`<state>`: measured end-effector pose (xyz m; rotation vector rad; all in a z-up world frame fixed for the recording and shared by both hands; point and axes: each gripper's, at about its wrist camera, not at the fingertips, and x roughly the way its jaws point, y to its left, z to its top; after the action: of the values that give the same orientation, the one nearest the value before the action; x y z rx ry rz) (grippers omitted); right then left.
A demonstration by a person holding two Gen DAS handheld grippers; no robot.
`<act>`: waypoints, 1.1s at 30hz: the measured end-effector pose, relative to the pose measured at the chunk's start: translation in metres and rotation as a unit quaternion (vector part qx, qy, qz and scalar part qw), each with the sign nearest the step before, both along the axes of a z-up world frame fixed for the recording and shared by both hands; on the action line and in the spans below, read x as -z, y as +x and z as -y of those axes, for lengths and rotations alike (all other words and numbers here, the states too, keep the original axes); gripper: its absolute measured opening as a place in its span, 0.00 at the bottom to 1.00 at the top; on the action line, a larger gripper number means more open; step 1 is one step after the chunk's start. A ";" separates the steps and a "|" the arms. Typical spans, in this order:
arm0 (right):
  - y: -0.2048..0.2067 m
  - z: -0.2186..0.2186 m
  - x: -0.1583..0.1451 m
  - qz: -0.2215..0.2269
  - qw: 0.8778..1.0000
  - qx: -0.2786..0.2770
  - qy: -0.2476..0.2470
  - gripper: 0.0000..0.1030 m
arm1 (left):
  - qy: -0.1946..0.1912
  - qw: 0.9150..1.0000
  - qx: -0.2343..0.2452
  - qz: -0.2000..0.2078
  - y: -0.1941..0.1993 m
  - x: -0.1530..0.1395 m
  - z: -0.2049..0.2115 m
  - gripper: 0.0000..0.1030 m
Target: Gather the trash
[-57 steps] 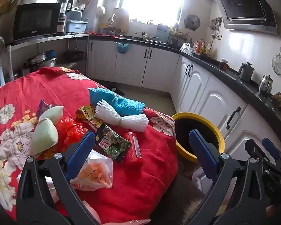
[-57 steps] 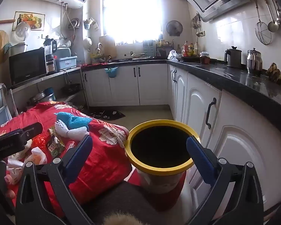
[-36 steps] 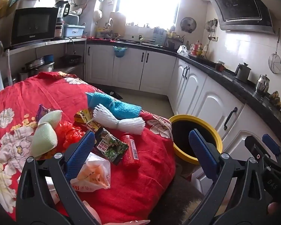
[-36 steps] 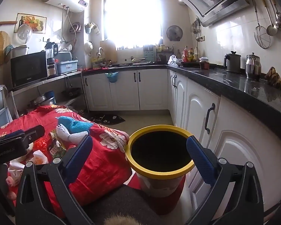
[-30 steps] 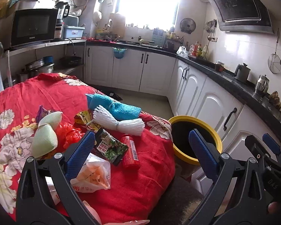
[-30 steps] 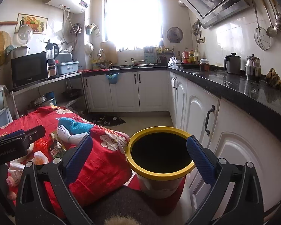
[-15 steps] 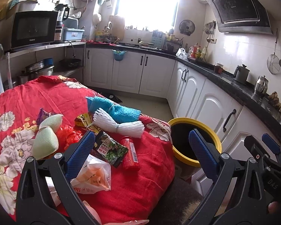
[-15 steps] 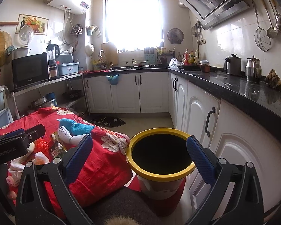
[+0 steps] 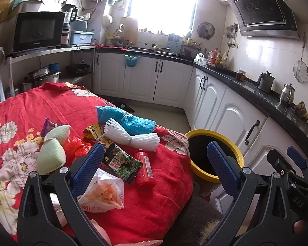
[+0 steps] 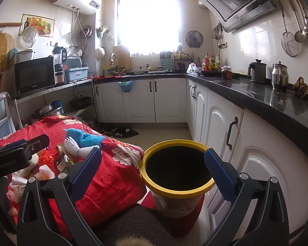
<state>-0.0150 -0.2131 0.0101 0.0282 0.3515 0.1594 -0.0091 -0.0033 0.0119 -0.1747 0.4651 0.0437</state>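
A red flowered cloth (image 9: 41, 106) covers a table with trash on it: a dark snack wrapper (image 9: 123, 163), a red tube (image 9: 145, 168), an orange-and-white plastic bag (image 9: 104, 192), a crumpled red bag (image 9: 76, 146) and a yellow wrapper (image 9: 92, 132). A yellow-rimmed bin (image 10: 177, 190) stands on the floor right of the table; it also shows in the left wrist view (image 9: 236, 155). My left gripper (image 9: 154, 168) is open and empty above the table's near edge. My right gripper (image 10: 153, 168) is open and empty just above the bin.
A blue towel (image 9: 131, 121), a white fringed bundle (image 9: 133, 137) and two pale green sponges (image 9: 51, 153) also lie on the cloth. White cabinets (image 10: 221, 131) under a black counter (image 10: 256, 96) run along the right. A dark mat (image 10: 121, 132) lies on the floor.
Both grippers have drifted slightly back and up; the table items and bin sit a little lower in view. Nothing was taken hold of.
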 end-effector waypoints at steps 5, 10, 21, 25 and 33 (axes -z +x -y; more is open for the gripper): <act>0.002 -0.005 -0.001 0.000 1.000 -0.013 -0.003 0.95 | -0.003 1.000 -0.008 0.001 -0.002 -0.001 -0.008 0.90; 0.010 -0.018 -0.004 -0.005 0.999 -0.047 -0.011 0.95 | -0.007 1.000 -0.024 0.003 -0.006 -0.002 -0.020 0.90; 0.049 -0.064 -0.003 -0.066 0.989 -0.130 -0.009 0.95 | -0.017 0.995 -0.094 0.000 -0.017 -0.005 -0.074 0.90; 0.064 -0.088 0.003 -0.097 0.982 -0.163 -0.015 0.95 | -0.022 0.992 -0.124 -0.009 -0.025 -0.001 -0.099 0.90; 0.103 -0.123 0.025 -0.164 0.969 -0.184 -0.025 0.94 | -0.047 0.982 -0.173 -0.062 -0.040 0.022 -0.146 0.90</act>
<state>0.0878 -0.0900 -0.0145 -0.0629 0.6910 0.5179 -0.0493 0.1430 -0.0096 -0.3458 0.5580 0.3764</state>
